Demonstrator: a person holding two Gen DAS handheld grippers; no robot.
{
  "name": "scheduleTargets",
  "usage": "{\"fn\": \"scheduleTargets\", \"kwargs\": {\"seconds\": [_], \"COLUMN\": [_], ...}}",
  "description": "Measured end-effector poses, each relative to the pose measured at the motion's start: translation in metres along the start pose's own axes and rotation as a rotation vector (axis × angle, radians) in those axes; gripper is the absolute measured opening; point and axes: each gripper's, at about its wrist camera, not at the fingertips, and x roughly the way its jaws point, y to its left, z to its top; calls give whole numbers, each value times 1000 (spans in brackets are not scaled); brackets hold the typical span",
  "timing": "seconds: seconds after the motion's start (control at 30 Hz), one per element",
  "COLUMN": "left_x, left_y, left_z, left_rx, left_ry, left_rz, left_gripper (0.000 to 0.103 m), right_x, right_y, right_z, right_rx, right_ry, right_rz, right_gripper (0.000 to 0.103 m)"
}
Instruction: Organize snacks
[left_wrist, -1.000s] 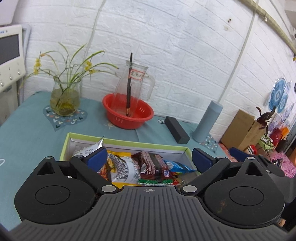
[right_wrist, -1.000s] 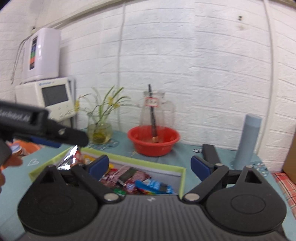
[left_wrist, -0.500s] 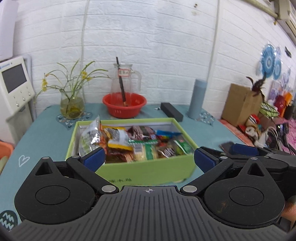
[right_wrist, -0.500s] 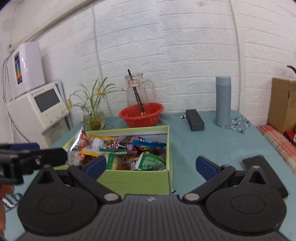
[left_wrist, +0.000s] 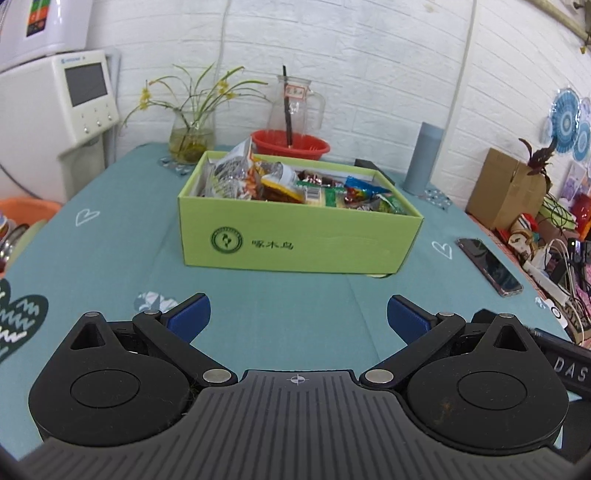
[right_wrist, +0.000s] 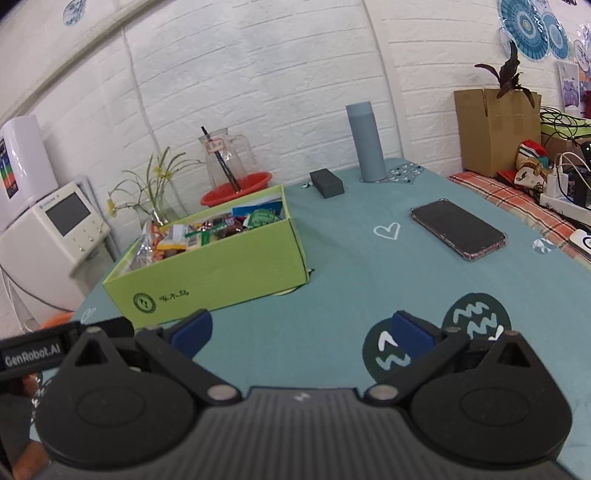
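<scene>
Lime-green box (left_wrist: 299, 242) of snack packets (left_wrist: 295, 184) sits mid-table (left_wrist: 110, 258) — I see my left claw (left_wrist: 298, 317) and right claw (right_wrist: 301, 330) both spread wide, empty, well short of it.

The left wrist view looks low across the table (left_wrist: 110, 236), squarely at the long printed side of the green box (left_wrist: 299, 240). The right wrist view stands further right, tilted, seeing that box (right_wrist: 214, 273) obliquely; both share box, phone (left_wrist: 489, 267) and brick wall (left_wrist: 369, 55).
</scene>
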Motion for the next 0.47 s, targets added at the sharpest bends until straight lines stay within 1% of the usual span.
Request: {"fn": "scheduleTargets", "kwargs": {"seconds": [0.1, 0.13, 0.33, 0.47], "left_x": [1, 1, -2, 2], "left_y": [-1, -1, 3, 11], "left_z": [-3, -3, -3, -3], "left_rx": [16, 22, 22, -1], "left_ry": [17, 19, 5, 12], "left_rz": [5, 7, 6, 5], "left_gripper": [85, 85, 76, 76], "right_x": [-4, -4, 0, 3], "right_y": [4, 6, 11, 16], "right_z": [-3, -3, -5, -7], "right_rx": [-41, -42, -51, -67], "right_ry": [0, -3, 11, 21], "right_rz": [-3, -8, -16, -19], "right_gripper": [103, 103, 103, 103]}}
